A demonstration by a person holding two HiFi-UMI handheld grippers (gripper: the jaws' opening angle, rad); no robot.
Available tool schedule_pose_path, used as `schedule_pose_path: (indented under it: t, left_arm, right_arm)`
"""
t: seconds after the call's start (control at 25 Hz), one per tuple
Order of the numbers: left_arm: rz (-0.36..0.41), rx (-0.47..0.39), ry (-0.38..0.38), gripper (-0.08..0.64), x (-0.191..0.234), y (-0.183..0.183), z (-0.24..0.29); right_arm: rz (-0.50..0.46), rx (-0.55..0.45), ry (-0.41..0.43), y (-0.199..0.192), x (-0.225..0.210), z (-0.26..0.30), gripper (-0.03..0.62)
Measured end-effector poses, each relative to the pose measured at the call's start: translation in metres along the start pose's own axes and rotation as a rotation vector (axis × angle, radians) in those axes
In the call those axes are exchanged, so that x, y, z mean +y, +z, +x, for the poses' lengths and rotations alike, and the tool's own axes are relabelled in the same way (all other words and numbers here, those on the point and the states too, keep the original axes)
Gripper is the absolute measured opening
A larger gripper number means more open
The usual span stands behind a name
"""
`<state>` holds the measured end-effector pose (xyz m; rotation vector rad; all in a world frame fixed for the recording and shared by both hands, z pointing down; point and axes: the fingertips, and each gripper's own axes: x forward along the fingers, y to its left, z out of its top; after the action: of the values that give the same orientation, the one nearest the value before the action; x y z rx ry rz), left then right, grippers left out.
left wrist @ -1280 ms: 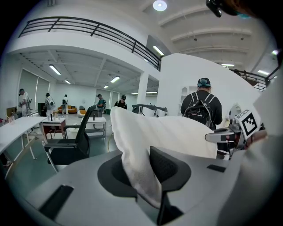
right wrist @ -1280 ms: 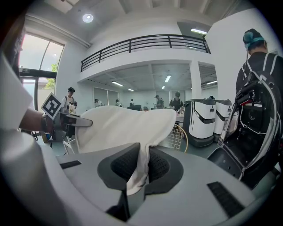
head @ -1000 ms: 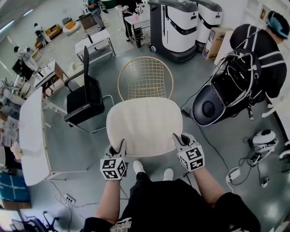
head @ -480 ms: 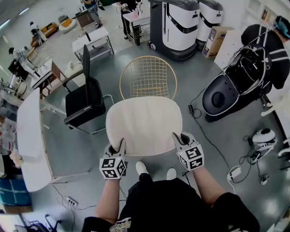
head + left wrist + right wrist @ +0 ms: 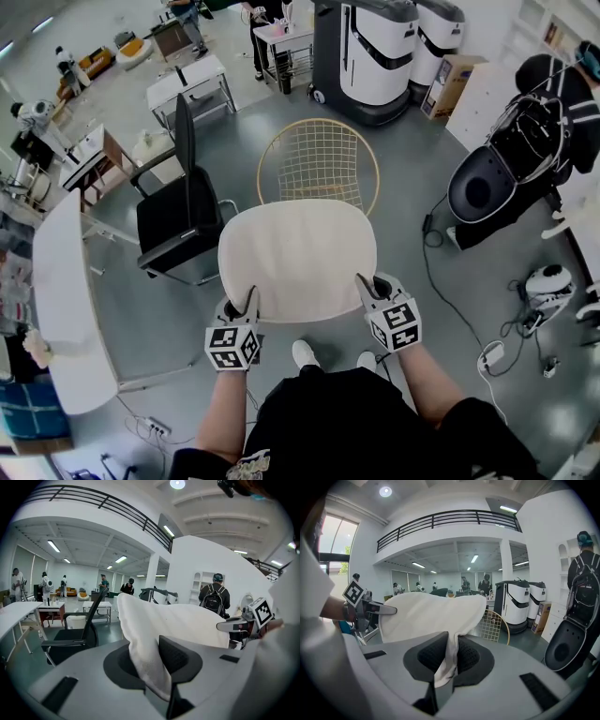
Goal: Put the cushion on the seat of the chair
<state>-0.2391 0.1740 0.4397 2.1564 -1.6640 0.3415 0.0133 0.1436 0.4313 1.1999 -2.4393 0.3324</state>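
Head view: left gripper [image 5: 242, 302] and right gripper [image 5: 375, 283] pinch the near corners of the soft, probably light cushion [image 5: 298, 258], just short of the gold wire chair [image 5: 319, 161].

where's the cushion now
Centre of the head view: the cushion is held at its near corners by the left tool and right tool, the wire chair just beyond.

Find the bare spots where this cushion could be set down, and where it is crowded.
Bare: the wire chair's seat, right of the black chair, before the white machines; the white table's middle. Crowded: the floor at right, strewn with cables.
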Motion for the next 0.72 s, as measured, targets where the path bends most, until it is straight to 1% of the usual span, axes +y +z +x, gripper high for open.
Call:
schedule_pose_path:
  t: [0.4, 0.72]
  left_arm:
    - [0.017, 0.005, -0.036, 0.103, 0.061, 0.014, 0.025]
    - [0.022, 0.014, -0.049, 0.103, 0.07, 0.024, 0.045]
  right_arm:
    - [0.009, -0.011, -0.035, 0.02, 0.02, 0.055, 0.044]
    - [0.011, -0.005, -0.045, 0.029, 0.009, 0.074, 0.044]
